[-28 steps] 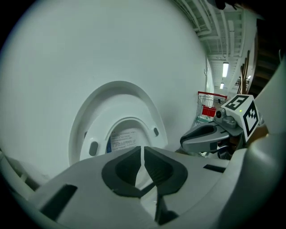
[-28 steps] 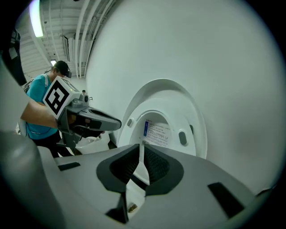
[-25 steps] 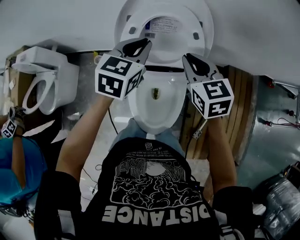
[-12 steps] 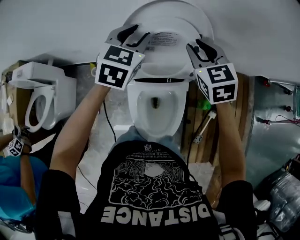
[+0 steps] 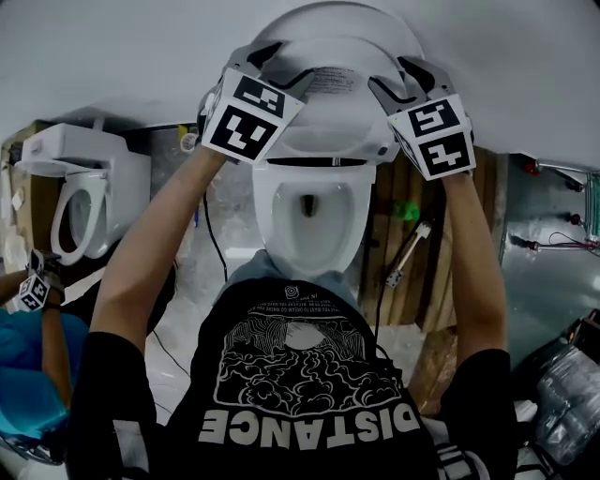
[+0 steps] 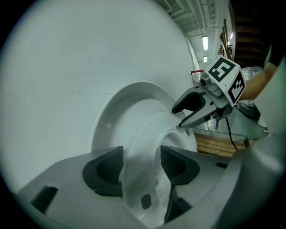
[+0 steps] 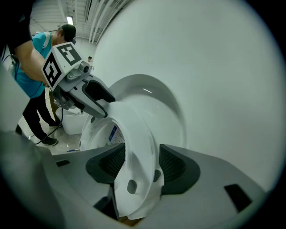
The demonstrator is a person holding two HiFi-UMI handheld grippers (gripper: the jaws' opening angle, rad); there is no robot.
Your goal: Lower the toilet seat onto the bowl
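The glossy white plastic toilet seat (image 5: 328, 122) stands raised above the oval ceramic bowl (image 5: 267, 206) and leans slightly forward of the rounded lid (image 5: 328, 23). The left tool (image 6: 142, 167) and the right tool (image 7: 136, 165) each straddle one side of the seat's smooth curved rim. Their ribbed dark pads are opening, with the rim between them.

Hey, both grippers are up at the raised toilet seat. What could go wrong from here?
1. The left gripper and right gripper have their jaws opening around the upright seat, not pressing it. Unheld, it might tip and slam onto the bowl.
2. One jaw of each sits between seat and lid, so a pull could drag the lid down too.
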